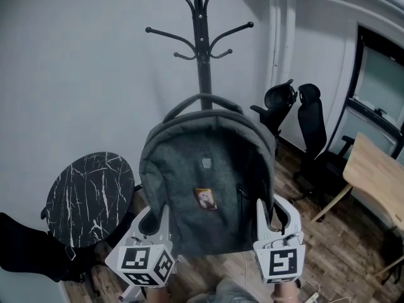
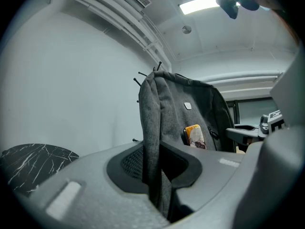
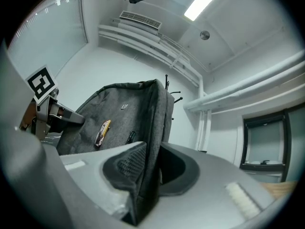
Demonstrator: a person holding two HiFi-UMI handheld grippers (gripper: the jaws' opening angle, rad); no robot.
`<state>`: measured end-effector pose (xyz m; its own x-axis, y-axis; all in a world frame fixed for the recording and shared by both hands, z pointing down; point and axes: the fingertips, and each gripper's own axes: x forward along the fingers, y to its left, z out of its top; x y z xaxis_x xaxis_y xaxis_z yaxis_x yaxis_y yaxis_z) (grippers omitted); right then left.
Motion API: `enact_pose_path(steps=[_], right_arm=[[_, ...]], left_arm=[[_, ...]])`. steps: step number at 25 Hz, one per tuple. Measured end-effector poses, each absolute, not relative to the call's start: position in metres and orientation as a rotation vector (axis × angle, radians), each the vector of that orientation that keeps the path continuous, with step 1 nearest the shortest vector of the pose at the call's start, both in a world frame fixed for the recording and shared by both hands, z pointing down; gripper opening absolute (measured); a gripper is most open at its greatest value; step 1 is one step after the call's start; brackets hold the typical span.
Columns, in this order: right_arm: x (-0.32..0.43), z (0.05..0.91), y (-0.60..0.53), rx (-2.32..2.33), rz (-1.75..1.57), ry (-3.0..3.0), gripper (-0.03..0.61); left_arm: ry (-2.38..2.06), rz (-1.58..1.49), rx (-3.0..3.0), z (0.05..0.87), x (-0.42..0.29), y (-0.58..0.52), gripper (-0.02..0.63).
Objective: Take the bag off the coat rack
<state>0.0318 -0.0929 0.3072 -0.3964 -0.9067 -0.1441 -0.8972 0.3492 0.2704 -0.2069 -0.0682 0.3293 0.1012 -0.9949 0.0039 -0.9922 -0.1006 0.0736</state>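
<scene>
Before the coat rack (image 1: 203, 62), bag (image 1: 208, 169) — each side edge clenched in left hand-held gripper (image 1: 159, 223), right hand-held gripper (image 1: 270, 216)

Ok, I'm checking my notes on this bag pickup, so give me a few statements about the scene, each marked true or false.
1. The left tongs and the right tongs each clamp a side edge of the backpack. True.
2. The backpack is red. False: it is grey.
3. A round black marbled table stands to the backpack's left in the head view. True.
4. Coats hang on the upper hooks of the coat rack. False: the hooks that show are bare.
5. A small orange badge sits on the backpack's front. True.
</scene>
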Motion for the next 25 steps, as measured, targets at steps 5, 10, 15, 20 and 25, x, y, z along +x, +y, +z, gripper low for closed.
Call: enact_pose_path(steps=[5,10,15,20,25], right_arm=[[0.039,0.308,-0.087,1.693,-0.480,-2.565,0.074],[0.050,0.303,-0.084,1.658,-0.515,-2.557,0.074],[0.072,0.302,-0.074,1.630,-0.516,-2.563,0.074],[0.092,0.299,-0.065,1.607,-0.507,-2.585,0.074],[0.110,0.301,-0.058,1.588,-0.480,-2.608,0.074]], left_arm=[[-2.082,-0.079,2.277,0.329,-0.199,-0.060,0.069],[-2.097,-0.094,2.257,0.326,-0.187,-0.054,0.069],[-2.105,-0.101,2.242,0.326,-0.165,-0.042,0.069],[-2.118,-0.105,2.222,0.324,-0.144,-0.030,0.069],[-2.137,-0.091,2.206,0.324,-0.126,-0.019,0.069]])
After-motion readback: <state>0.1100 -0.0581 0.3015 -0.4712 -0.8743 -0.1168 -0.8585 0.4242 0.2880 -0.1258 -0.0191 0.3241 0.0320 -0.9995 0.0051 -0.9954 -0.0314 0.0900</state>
